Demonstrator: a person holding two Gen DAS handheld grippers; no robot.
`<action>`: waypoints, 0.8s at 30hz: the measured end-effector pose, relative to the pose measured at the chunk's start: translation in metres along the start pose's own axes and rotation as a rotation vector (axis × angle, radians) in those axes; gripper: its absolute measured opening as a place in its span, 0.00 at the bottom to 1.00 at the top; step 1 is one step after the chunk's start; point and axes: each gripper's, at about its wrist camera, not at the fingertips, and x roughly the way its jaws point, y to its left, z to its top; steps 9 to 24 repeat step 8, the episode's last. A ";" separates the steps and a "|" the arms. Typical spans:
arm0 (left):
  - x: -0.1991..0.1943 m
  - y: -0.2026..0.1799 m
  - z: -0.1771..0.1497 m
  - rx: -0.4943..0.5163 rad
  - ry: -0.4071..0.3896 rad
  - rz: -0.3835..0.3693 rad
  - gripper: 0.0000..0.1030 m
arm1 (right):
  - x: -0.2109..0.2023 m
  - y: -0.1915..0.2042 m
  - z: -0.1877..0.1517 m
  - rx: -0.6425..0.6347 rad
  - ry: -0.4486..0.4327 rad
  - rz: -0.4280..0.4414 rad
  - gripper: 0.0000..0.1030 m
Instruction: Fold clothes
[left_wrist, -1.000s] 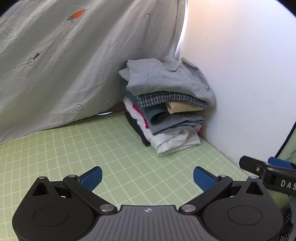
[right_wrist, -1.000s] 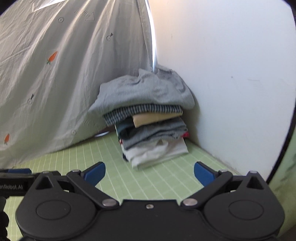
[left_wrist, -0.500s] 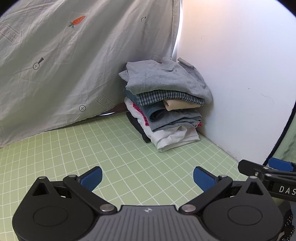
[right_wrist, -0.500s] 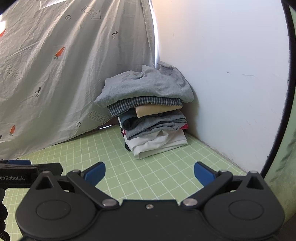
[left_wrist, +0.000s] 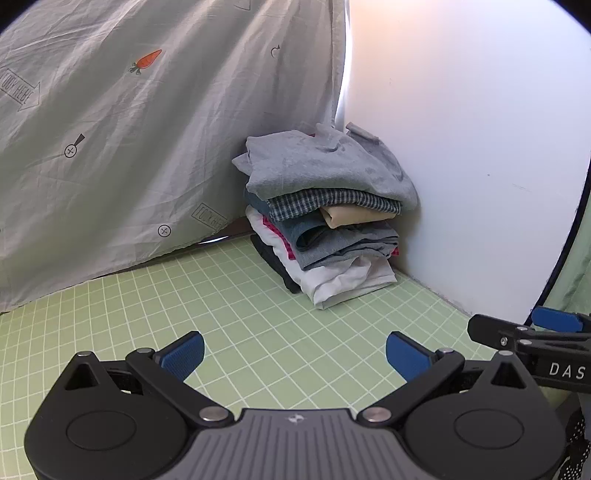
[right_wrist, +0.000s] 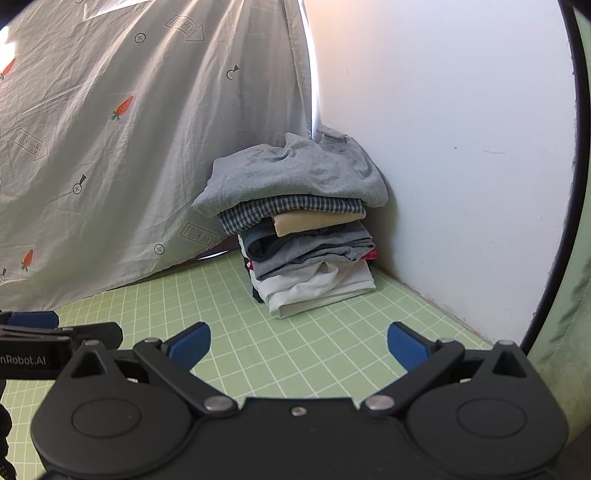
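The gray sheet (left_wrist: 147, 147) hanging behind is showing orange carrots and arrows reading "LOOK HERE", and "DAS" and "nRobot.AI" are showing on the tongs' sides. The pile of folded clothes (left_wrist: 325, 218) is sitting in the far corner of the green squared tabletop (left_wrist: 221, 306), touching the white wall (left_wrist: 461, 147). The left tongs (left_wrist: 294, 354) and right tongs (right_wrist: 298, 343) are both staying wide and holding nothing.

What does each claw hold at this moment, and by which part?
Nothing. The left claw and the right claw are both open and empty above the green mat; the folded clothes stack stands untouched in the corner.
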 end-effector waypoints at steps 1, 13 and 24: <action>0.000 0.000 0.000 0.001 0.001 -0.002 1.00 | 0.000 0.000 0.000 0.000 0.000 0.001 1.00; -0.001 0.002 0.000 -0.003 0.007 -0.010 1.00 | 0.000 0.002 0.000 -0.002 0.001 0.001 1.00; -0.001 0.002 0.000 -0.003 0.007 -0.010 1.00 | 0.000 0.002 0.000 -0.002 0.001 0.001 1.00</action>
